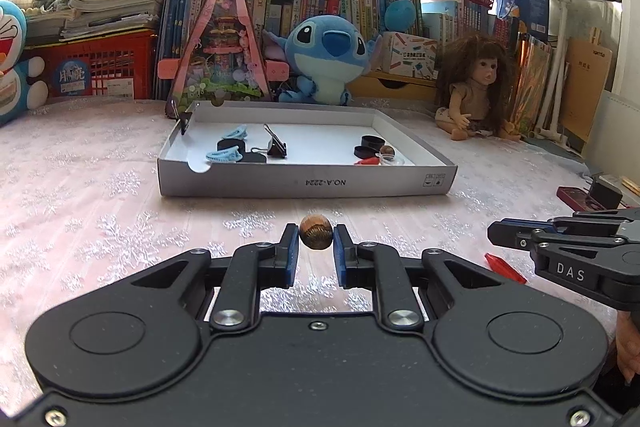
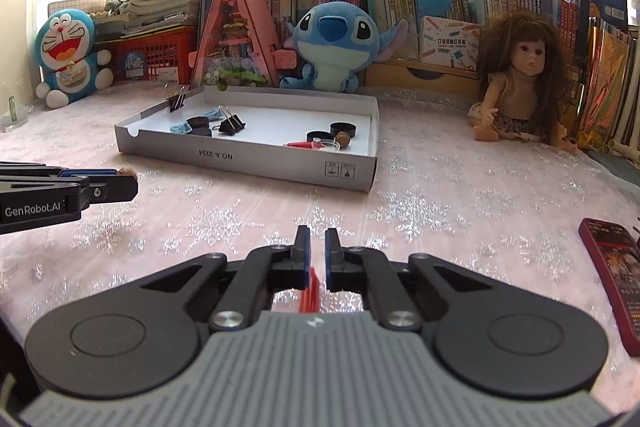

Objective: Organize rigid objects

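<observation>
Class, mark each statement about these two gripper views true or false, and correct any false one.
1. The left gripper is shut on a brown walnut. True.
2. The right gripper holds a blue clip. False: a red piece sits between its pads.
3. The white box is empty. False: it holds clips, black caps and more.
4. A doll sits right of the box. True.
</observation>
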`<state>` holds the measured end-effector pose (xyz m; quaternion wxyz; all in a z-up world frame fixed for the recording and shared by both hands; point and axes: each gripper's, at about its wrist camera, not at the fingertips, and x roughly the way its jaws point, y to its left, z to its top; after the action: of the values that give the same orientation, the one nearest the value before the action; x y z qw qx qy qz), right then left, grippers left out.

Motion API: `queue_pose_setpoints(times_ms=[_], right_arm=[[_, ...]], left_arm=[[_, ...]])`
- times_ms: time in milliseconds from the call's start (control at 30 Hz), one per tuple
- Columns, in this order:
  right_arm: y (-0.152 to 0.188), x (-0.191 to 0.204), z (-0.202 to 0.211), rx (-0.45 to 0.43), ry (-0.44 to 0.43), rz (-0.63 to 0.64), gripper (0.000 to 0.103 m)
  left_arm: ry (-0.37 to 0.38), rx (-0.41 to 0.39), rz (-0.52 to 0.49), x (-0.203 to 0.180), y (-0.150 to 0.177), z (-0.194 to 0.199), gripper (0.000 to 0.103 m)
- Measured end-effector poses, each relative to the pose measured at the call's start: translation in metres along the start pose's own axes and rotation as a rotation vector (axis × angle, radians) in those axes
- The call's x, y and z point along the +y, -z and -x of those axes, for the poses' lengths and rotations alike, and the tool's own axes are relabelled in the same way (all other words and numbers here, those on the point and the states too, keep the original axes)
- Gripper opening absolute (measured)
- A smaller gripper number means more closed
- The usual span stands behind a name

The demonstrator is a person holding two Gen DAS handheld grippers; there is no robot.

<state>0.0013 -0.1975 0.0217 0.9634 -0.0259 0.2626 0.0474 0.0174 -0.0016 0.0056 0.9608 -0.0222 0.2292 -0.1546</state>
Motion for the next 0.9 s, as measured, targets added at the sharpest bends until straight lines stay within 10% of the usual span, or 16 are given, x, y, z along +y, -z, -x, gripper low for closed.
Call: queue_pose_setpoints(times_ms=[900], right_arm=[[-0.044, -0.006, -0.021, -0.051, 0.017, -0.027, 0.009]], left_arm=[[-0.061, -0.008, 0.035, 0.018, -0.053, -0.022, 0.017]])
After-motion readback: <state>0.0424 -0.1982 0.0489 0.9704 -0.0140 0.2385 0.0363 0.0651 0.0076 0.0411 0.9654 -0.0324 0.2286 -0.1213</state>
